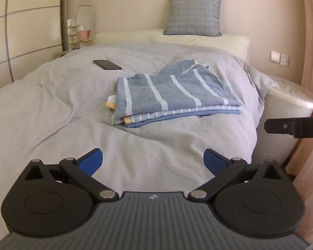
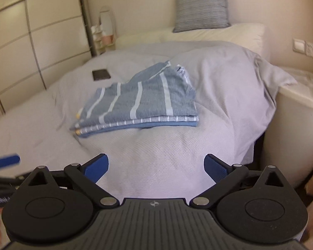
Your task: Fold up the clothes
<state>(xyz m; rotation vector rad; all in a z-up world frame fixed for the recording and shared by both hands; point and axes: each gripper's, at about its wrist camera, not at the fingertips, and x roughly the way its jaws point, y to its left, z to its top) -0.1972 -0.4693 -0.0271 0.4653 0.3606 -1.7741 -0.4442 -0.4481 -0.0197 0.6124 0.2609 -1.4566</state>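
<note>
Left wrist view: folded striped garment (image 1: 173, 95) lay finished on duvet (image 1: 52, 104); left gripper (image 1: 153, 160) and right gripper (image 2: 156, 164) gaped empty, apparently clear.

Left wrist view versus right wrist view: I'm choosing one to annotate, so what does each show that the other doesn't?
Only the left wrist view shows a black finger of the right hand-held gripper entering from the right edge.

Only the right wrist view shows a blurred blue fingertip of the left hand-held gripper at its left edge.

Both show the folded blue striped clothes on the grey duvet, the dark phone, the grey pillow, and each camera's own gripper open and empty.
</note>
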